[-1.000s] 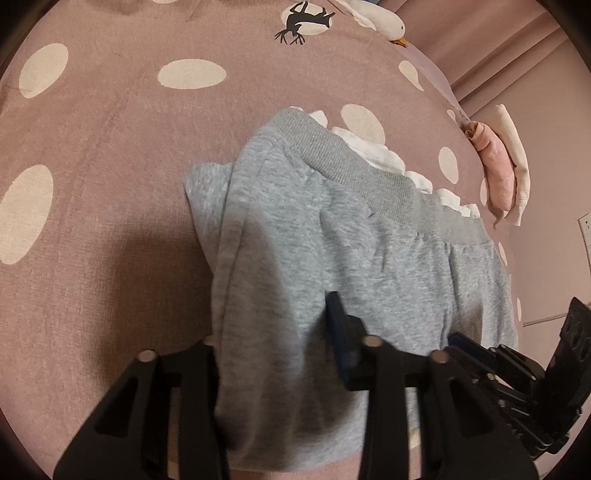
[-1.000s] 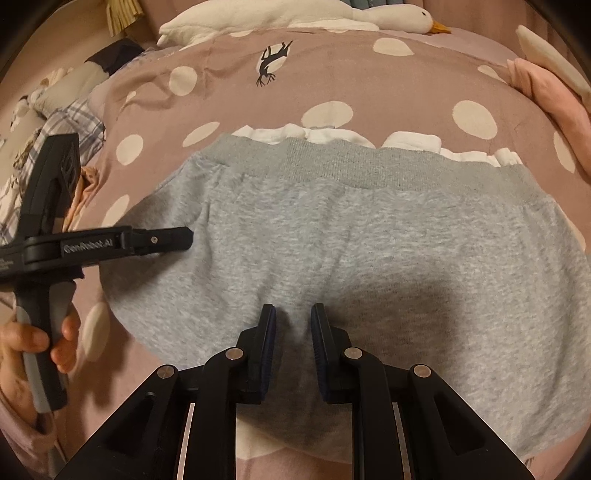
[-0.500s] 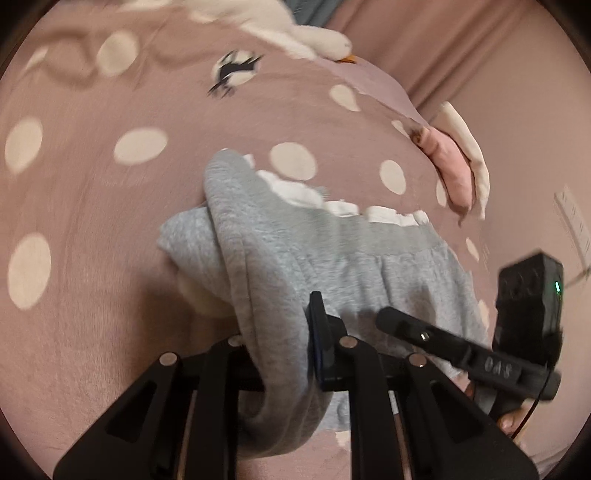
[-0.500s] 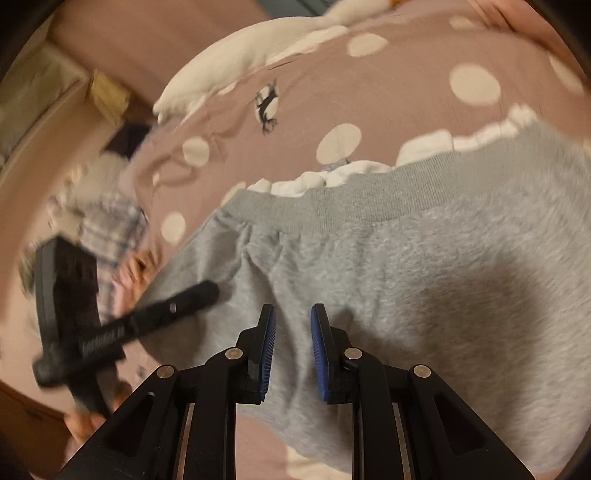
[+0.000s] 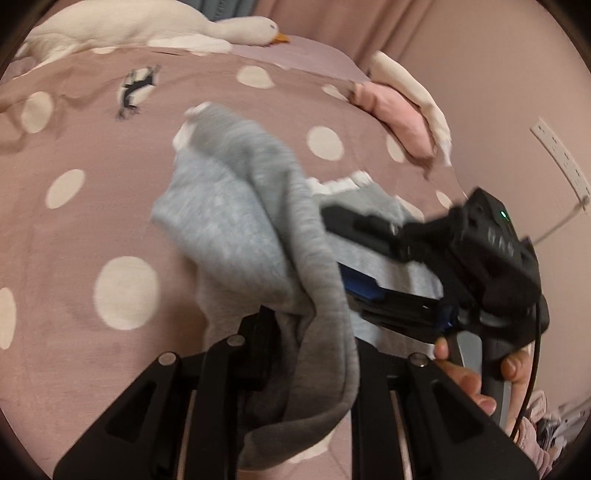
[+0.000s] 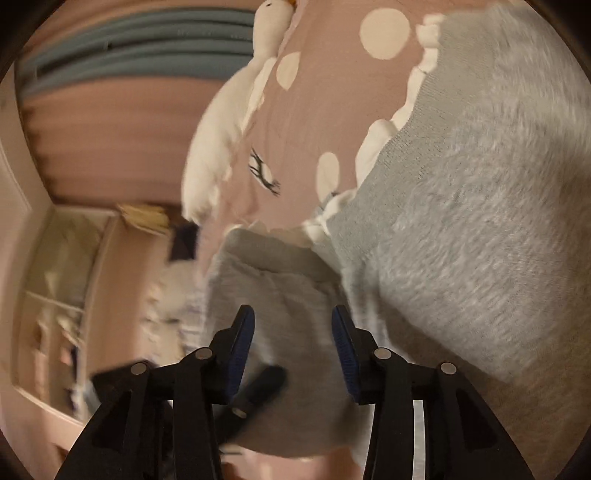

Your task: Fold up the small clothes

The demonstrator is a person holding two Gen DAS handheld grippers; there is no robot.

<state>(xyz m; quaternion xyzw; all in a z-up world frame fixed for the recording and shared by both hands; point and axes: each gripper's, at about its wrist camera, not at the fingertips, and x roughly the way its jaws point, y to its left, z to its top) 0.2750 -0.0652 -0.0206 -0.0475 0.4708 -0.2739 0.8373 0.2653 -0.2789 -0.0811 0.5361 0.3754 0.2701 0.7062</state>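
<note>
The grey shorts (image 5: 236, 229) lie on the polka-dot bed cover (image 5: 92, 155), on the near side of the plush goose (image 5: 147, 26) at its head. I judge the fold half made: one side is lifted and draped over toward the rest, not yet laid flat, and the far half (image 6: 480, 184) lies spread with white trim at its waistband. My left tongs (image 5: 310, 347) are clamped on the raised grey edge, cloth bunched between the fingers, tilted up off the cover. My right tongs (image 6: 291, 332) stand wide apart, gripping nothing, rolled sideways and hovering over the folded flap beside the left ones. Flattening and a second fold remain, I reckon.
</note>
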